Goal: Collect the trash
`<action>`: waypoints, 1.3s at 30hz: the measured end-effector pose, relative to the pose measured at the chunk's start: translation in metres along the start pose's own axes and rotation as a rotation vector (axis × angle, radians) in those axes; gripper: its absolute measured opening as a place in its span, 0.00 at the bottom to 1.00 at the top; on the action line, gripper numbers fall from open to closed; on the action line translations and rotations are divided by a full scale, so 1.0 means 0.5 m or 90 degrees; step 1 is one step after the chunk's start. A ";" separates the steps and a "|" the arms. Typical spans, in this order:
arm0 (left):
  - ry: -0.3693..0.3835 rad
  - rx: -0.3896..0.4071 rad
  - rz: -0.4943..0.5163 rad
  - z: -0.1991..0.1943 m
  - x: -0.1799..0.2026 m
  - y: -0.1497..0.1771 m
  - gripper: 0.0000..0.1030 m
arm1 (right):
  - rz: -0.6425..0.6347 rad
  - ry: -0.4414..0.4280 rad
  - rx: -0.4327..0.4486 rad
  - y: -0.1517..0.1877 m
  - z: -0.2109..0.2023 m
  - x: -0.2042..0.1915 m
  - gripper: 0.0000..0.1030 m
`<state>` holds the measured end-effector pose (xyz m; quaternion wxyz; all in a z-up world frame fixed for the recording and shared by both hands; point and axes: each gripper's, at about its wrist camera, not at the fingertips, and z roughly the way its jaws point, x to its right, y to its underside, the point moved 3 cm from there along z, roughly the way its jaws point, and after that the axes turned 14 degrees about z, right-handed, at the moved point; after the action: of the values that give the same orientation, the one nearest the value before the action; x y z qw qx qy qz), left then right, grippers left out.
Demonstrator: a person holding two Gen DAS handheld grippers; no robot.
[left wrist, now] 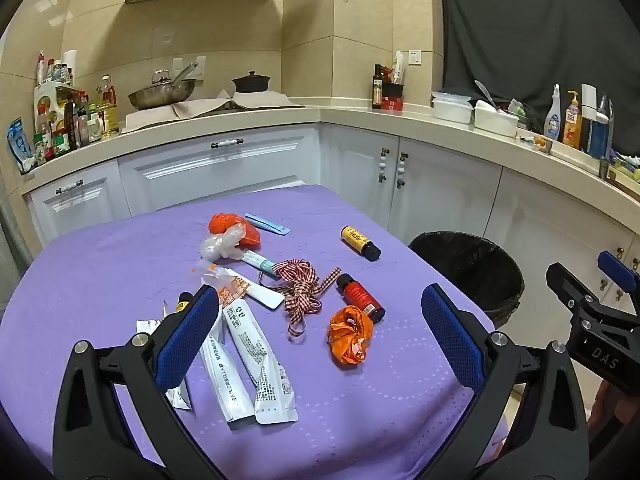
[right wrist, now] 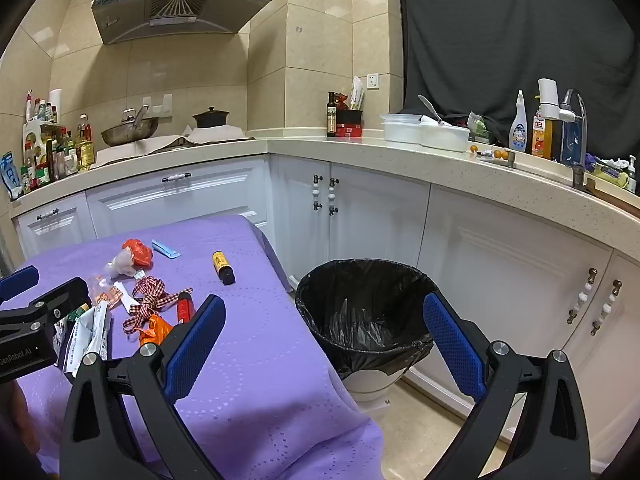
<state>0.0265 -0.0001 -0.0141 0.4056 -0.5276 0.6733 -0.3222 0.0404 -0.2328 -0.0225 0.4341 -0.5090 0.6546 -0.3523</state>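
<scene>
Purple-clothed table [left wrist: 120, 248] fills frame centre. Black-lined trash bin [right wrist: 362, 312] lower centre of right view, beside table. Left gripper [left wrist: 320, 332] and right gripper [right wrist: 324, 344] both wide, empty. Trash mid-table: white sachets [left wrist: 256, 364], checked ribbon [left wrist: 300, 292], orange wrapper [left wrist: 350, 338].

Left gripper [left wrist: 320, 336]: black angular frame, silver screws, blue dimpled pads [left wrist: 188, 336]. Right gripper [right wrist: 324, 344]: identical build; white "DAS" lettering on its body, "GenRobot.AI" on the left's.
</scene>
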 end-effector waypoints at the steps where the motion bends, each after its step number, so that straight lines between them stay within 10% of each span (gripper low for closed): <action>1: 0.001 0.000 -0.007 0.000 -0.002 0.000 0.96 | 0.000 0.000 0.001 0.000 0.000 0.000 0.94; 39: -0.003 -0.006 -0.003 0.003 -0.009 0.004 0.96 | -0.004 0.001 0.002 -0.002 -0.002 0.000 0.94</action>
<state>0.0272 0.0047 -0.0155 0.4041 -0.5317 0.6726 -0.3187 0.0398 -0.2329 -0.0212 0.4333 -0.5099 0.6528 -0.3553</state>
